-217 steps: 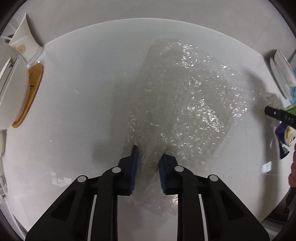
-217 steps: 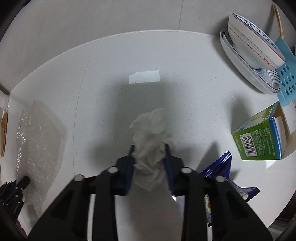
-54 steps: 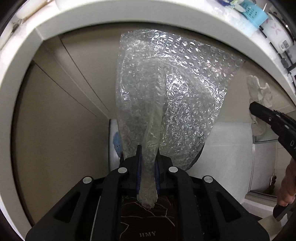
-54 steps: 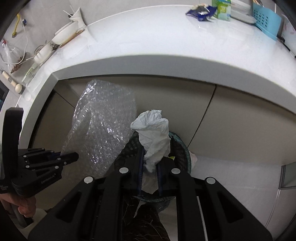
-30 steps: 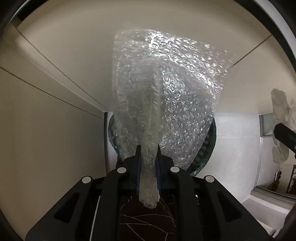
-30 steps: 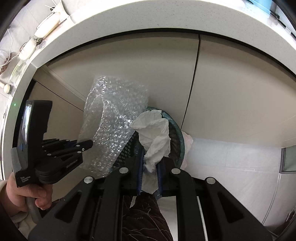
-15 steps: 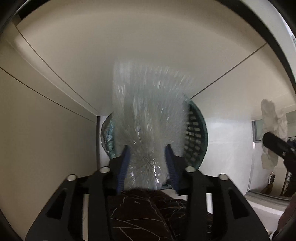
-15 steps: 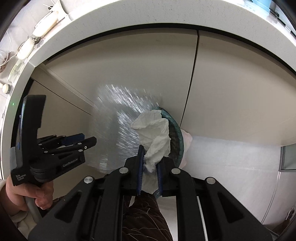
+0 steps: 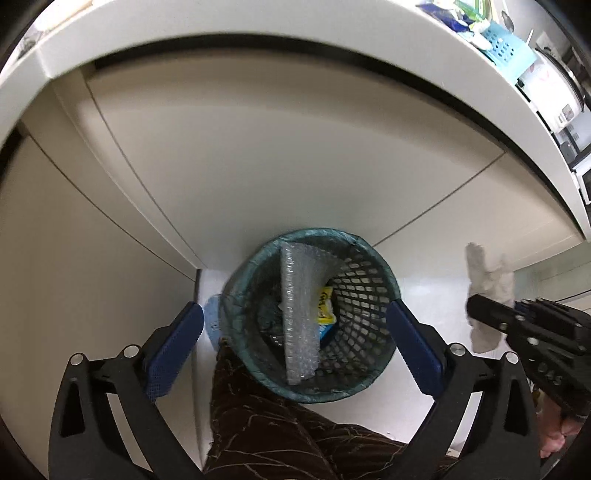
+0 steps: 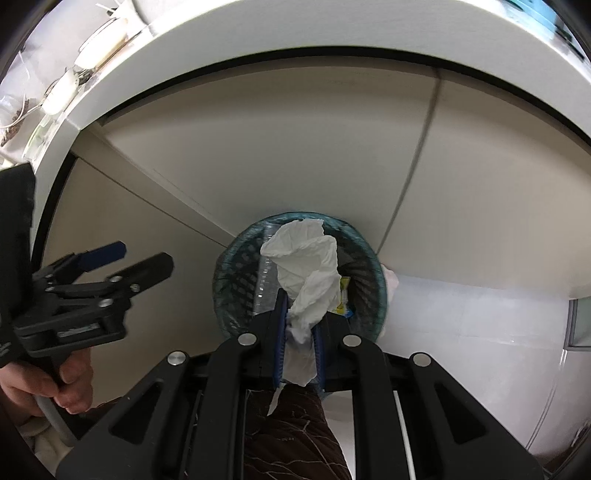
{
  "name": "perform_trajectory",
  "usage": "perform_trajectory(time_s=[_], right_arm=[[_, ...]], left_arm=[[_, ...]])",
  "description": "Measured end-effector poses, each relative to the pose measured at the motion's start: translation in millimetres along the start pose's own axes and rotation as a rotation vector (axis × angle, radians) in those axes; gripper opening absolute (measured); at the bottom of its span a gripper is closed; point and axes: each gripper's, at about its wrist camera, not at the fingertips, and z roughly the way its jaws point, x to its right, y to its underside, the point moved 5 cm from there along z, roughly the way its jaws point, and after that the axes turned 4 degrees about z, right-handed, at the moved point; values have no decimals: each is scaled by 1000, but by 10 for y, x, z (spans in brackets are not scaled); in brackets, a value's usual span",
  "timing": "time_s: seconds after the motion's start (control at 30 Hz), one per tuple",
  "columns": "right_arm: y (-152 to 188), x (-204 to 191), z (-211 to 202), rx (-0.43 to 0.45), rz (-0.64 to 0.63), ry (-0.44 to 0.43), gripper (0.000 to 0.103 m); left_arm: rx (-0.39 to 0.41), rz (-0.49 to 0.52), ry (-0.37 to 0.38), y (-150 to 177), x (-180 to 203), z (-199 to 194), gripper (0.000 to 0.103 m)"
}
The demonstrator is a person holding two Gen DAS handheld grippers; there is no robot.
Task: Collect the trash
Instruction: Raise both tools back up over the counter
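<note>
A round teal mesh bin (image 9: 236, 280) stands on the floor against the cabinet. A sheet of bubble wrap (image 9: 295, 295) lies upright inside it, beside a yellow packet (image 9: 324, 308). My left gripper (image 9: 293, 312) hangs above the bin, its jaws opening wide with nothing between them. My right gripper (image 10: 301, 310) is shut on a crumpled white tissue (image 10: 306, 258), held over the bin (image 10: 221, 280). In the left wrist view the right gripper (image 9: 476, 306) and its tissue (image 9: 487, 269) sit to the right of the bin. The left gripper (image 10: 144, 258) shows at the left of the right wrist view.
Beige cabinet doors (image 9: 295, 147) rise behind the bin under a white counter edge (image 9: 258, 22). A blue basket (image 9: 506, 51) and other items sit on the counter. A leg in dark patterned trousers (image 9: 280, 435) is just in front of the bin. White floor (image 10: 461, 314) lies to the right.
The left gripper's jaws have spread and let go of the bubble wrap, which dropped into the bin. The left gripper has lifted. The right gripper keeps its hold on the tissue.
</note>
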Motion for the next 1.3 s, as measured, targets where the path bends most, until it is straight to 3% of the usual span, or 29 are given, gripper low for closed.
perform_trajectory(time_s=[0.4,0.8,1.03,1.3], right_arm=[[11,-212,362,-76,-77,-24,15],[20,-115,377,-80,-52,-5,39],[-36,-78,240,-35,-45,26,66],[-190,61,-328,109,-26,121,91]], left_arm=[[-2,-26,-20,36,-274,-73,97],[-13,-20,-16,40,-219,-31,97],[-10,-9,-22,34,-193,4,97],[36,16,9,-107,-75,-225,97]])
